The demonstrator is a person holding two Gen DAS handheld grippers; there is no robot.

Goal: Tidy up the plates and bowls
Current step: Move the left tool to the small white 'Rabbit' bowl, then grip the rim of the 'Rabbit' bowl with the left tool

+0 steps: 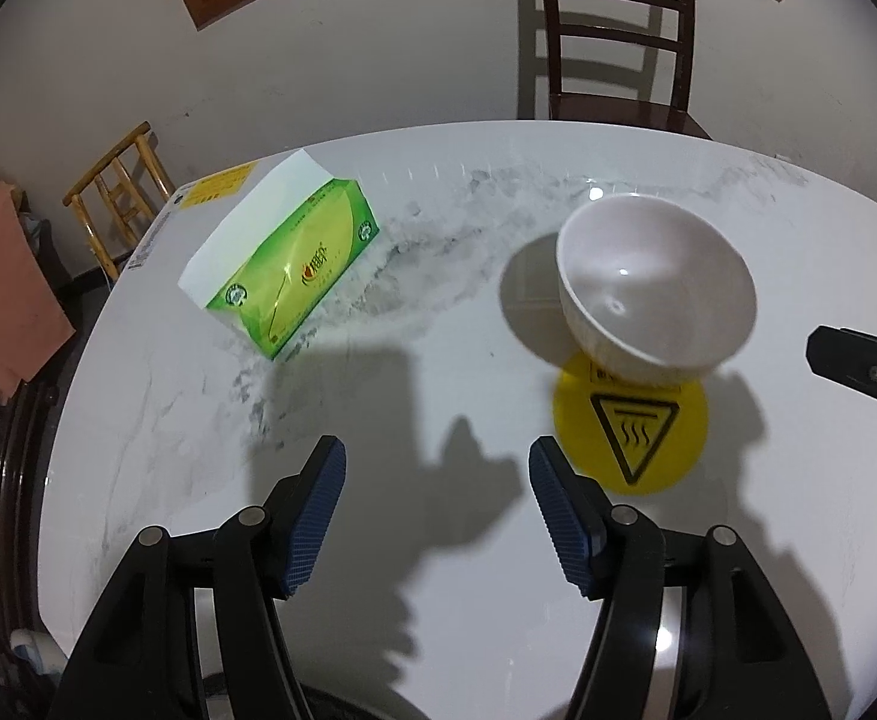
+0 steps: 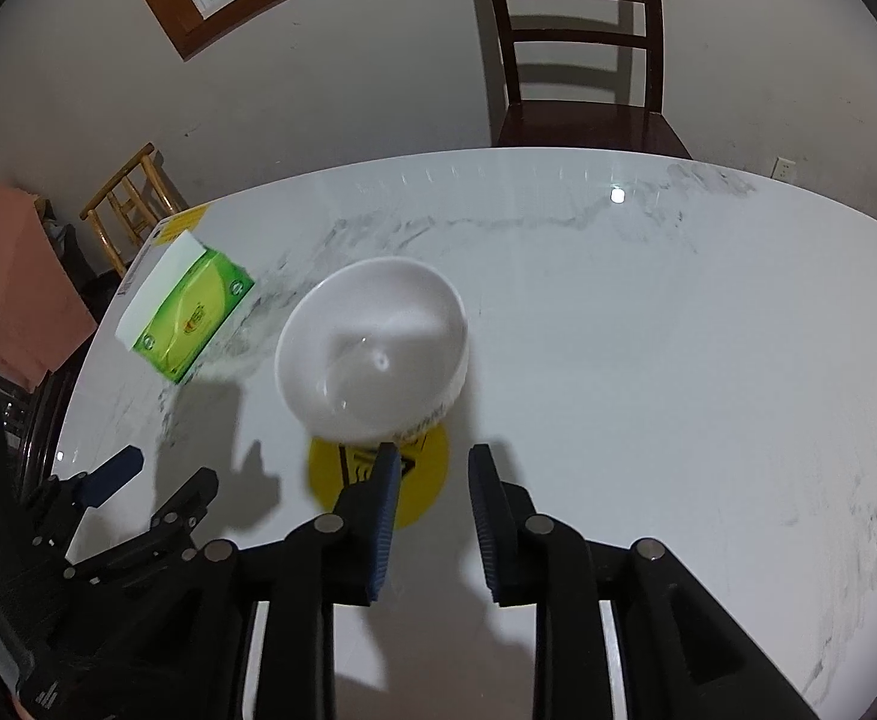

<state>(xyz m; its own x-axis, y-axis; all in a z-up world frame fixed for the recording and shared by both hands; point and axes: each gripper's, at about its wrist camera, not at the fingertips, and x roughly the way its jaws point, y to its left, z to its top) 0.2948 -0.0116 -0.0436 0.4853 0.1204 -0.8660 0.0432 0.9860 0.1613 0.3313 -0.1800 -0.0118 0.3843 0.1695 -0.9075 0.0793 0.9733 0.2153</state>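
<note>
We've got both grippers angled down over the table (image 1: 498,630): left gripper (image 1: 435,471) spread and empty, right gripper (image 2: 432,468) slightly apart, empty, bowl (image 2: 372,354) at 11 o'clock.

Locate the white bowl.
The white ceramic bowl sits on the marble table, overlapping the round yellow warning sticker, right of the green tissue box.

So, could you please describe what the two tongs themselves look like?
Both the left tongs and right tongs are matte black plastic linkages with round silver pivot pins. Each finger carries a long, ribbed blue rubber pad. No cables, sleeves or markings show.
</note>
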